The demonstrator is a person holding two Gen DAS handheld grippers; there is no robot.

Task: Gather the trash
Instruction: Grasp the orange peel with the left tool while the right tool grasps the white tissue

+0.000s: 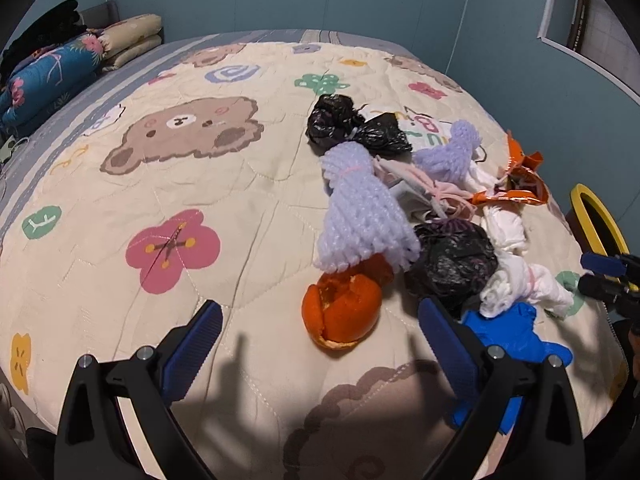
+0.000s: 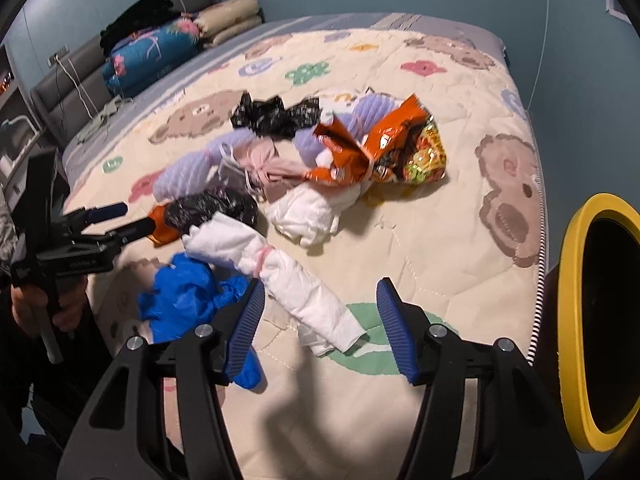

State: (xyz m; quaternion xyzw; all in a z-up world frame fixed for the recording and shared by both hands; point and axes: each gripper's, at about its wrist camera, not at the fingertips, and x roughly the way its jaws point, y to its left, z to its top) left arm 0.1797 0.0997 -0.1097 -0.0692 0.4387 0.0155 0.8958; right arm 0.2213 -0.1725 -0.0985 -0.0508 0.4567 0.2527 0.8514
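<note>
Both our left gripper (image 1: 320, 344) and right gripper (image 2: 320, 320) gape empty, so we should lower squarely over the white tissue roll (image 2: 280, 280) lying beside the yellow-rimmed bin (image 2: 576, 320), then squeeze mid-body.

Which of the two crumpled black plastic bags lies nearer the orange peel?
The nearer black bag, right beside the orange peel; the other black bag lies farther up the bedspread.

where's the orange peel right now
In the left wrist view the orange peel lies on the quilt between the open left tool fingers, below the purple foam net.
</note>
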